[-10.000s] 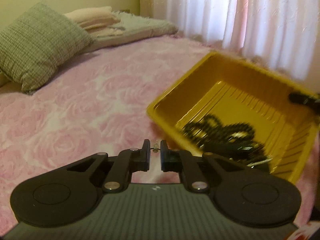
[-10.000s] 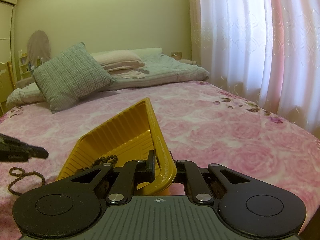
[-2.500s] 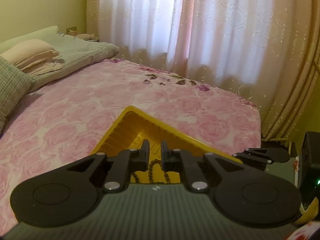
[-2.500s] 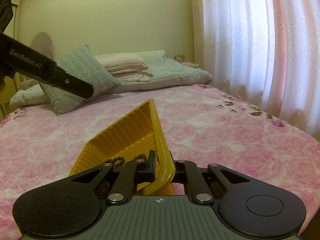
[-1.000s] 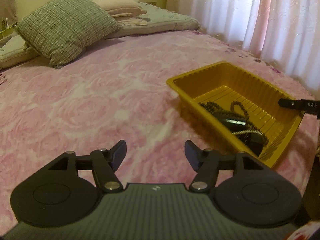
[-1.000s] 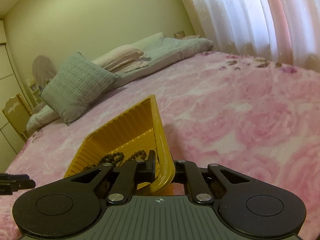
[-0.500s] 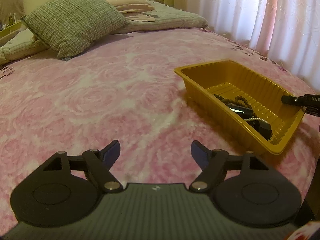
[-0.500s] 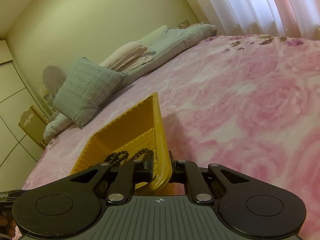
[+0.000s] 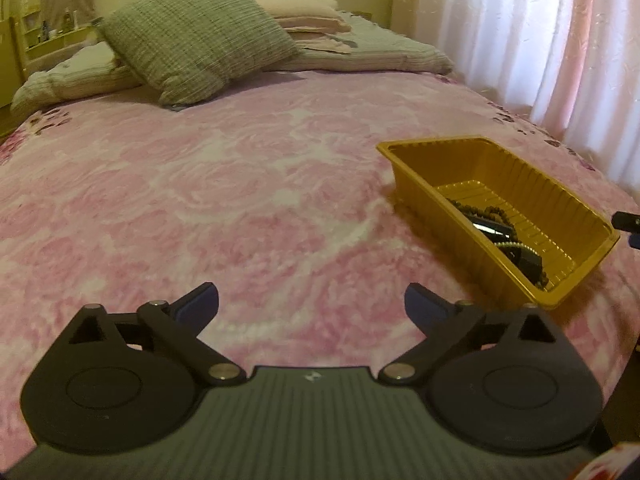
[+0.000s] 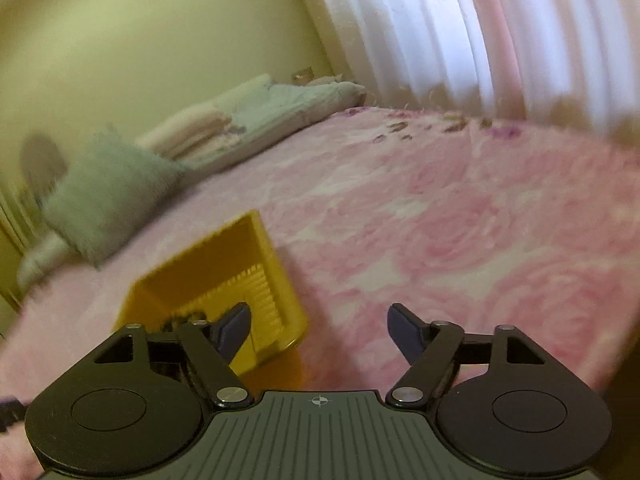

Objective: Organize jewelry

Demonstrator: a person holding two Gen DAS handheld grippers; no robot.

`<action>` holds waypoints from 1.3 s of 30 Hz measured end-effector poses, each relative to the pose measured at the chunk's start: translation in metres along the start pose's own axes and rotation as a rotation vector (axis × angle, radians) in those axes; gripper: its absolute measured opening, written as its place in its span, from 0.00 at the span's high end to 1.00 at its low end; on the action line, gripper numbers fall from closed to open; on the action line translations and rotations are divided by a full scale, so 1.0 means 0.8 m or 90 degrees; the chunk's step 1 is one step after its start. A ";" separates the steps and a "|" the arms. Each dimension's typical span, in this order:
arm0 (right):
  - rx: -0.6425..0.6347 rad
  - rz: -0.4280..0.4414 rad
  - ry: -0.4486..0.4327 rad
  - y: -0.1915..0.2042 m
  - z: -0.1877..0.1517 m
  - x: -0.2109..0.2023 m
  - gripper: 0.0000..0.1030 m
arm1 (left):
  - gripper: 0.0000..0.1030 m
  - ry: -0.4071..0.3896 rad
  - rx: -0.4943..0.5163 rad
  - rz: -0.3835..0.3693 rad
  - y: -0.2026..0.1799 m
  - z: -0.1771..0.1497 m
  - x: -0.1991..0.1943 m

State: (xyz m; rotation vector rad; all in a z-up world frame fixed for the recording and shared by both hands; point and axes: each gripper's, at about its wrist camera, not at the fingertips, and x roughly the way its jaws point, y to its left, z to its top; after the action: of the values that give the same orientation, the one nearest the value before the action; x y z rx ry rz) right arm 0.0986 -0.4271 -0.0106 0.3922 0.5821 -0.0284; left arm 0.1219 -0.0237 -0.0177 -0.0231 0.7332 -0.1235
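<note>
A yellow plastic tray rests on the pink rose bedspread, right of centre in the left wrist view. Dark bead strings and other dark jewelry lie inside it. My left gripper hovers over bare bedspread well left of the tray, its jaws opening wide with nothing between them. In the blurred right wrist view my right gripper is opening too. The tray's near corner sits between the jaws, and neither pad touches it. One black tip of the right gripper shows just past the tray's end.
A green checked pillow and folded blankets lie at the head of the bed. White and pink curtains hang along the right side, close behind the bed's edge. A wooden chair and shelf stand far left.
My right gripper has let go of the tray's rim: its jaws have spread and it has pulled back a little. The left jaws have widened further over the bedspread.
</note>
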 end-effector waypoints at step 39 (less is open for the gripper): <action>-0.231 0.057 0.173 0.200 -0.121 -0.104 0.18 | 0.01 0.040 -0.087 0.037 -0.011 -0.088 -0.153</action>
State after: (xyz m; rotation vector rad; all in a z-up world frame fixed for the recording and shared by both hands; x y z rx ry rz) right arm -0.0006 -0.2501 0.0166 0.0670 0.8208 0.2168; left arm -0.0163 -0.0160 0.0119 -0.1282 0.8040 -0.0182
